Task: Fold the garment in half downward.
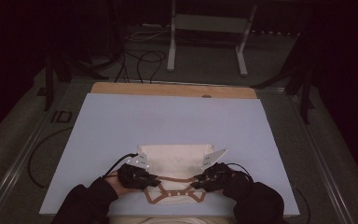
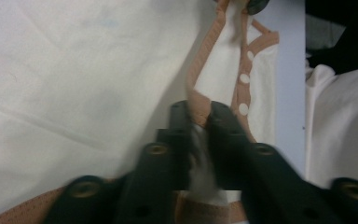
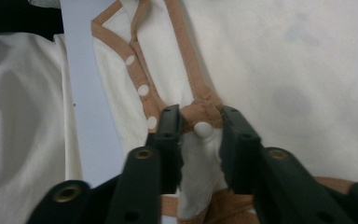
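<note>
Clamped, left gripper (image 2: 199, 116) and right gripper (image 3: 200, 119), on tan-trimmed cream garment (image 1: 175, 161), lower centre; folding partly done, neckline part left.

A light blue mat (image 1: 121, 126) covers the wooden table (image 1: 168, 88). Behind it, black cables (image 1: 140, 60) lie near a grey metal stand (image 1: 205, 28).
</note>
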Action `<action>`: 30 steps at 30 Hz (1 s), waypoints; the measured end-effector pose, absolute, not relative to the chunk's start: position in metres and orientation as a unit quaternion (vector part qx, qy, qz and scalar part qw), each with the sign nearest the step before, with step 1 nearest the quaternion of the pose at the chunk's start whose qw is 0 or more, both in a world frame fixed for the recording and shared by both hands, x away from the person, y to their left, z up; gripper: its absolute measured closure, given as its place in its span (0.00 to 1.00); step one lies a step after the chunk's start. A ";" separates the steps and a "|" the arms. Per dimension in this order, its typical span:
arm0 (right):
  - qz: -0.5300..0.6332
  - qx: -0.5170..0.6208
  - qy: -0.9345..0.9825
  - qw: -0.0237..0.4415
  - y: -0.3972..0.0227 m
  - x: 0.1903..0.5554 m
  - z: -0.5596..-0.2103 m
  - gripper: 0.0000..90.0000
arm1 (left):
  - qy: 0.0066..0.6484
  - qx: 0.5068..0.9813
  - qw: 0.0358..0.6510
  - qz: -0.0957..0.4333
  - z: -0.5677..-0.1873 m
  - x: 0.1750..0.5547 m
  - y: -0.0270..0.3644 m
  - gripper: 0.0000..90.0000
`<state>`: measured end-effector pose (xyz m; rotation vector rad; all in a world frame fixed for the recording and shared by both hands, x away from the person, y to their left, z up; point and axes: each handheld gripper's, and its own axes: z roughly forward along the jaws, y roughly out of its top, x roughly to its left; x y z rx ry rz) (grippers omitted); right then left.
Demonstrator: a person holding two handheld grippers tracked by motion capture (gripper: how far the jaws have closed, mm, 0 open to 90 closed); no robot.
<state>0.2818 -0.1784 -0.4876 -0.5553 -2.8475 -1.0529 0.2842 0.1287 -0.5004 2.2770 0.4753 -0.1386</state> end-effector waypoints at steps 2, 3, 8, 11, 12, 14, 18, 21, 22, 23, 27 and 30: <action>-0.341 -0.180 -0.922 0.021 -0.180 0.283 -0.487 0.82 | 0.187 0.898 0.394 -0.053 -0.501 0.284 0.130 0.97; -0.343 -0.185 -0.920 0.022 -0.180 0.283 -0.486 0.82 | 0.186 0.900 0.391 -0.051 -0.501 0.284 0.130 0.97; -0.353 -0.187 -0.917 0.018 -0.185 0.284 -0.484 0.82 | 0.187 0.898 0.395 -0.041 -0.499 0.283 0.131 0.98; -0.351 -0.182 -0.919 0.004 -0.185 0.282 -0.481 0.86 | 0.186 0.898 0.398 -0.037 -0.495 0.281 0.132 0.98; -0.349 -0.179 -0.920 0.000 -0.184 0.280 -0.480 0.86 | 0.183 0.897 0.400 -0.037 -0.494 0.281 0.132 0.98; -0.350 -0.168 -0.921 0.001 -0.182 0.279 -0.478 0.86 | 0.180 0.897 0.402 -0.036 -0.492 0.279 0.132 0.98; -0.353 -0.157 -0.922 -0.004 -0.181 0.273 -0.472 0.86 | 0.164 0.899 0.403 -0.041 -0.489 0.272 0.131 0.98; -0.360 -0.146 -0.922 0.006 -0.183 0.271 -0.471 0.85 | 0.150 0.901 0.404 -0.046 -0.488 0.265 0.132 0.98; -0.358 -0.149 -0.922 0.006 -0.184 0.269 -0.471 0.85 | 0.144 0.903 0.403 -0.046 -0.488 0.263 0.133 0.98; -0.359 -0.140 -0.923 0.008 -0.185 0.268 -0.472 0.84 | 0.142 0.904 0.401 -0.047 -0.488 0.261 0.133 0.98; -0.361 -0.143 -0.921 0.021 -0.186 0.262 -0.477 0.82 | 0.134 0.908 0.394 -0.052 -0.492 0.255 0.134 0.97; -0.359 -0.142 -0.922 0.027 -0.185 0.256 -0.480 0.81 | 0.133 0.910 0.388 -0.059 -0.497 0.252 0.134 0.97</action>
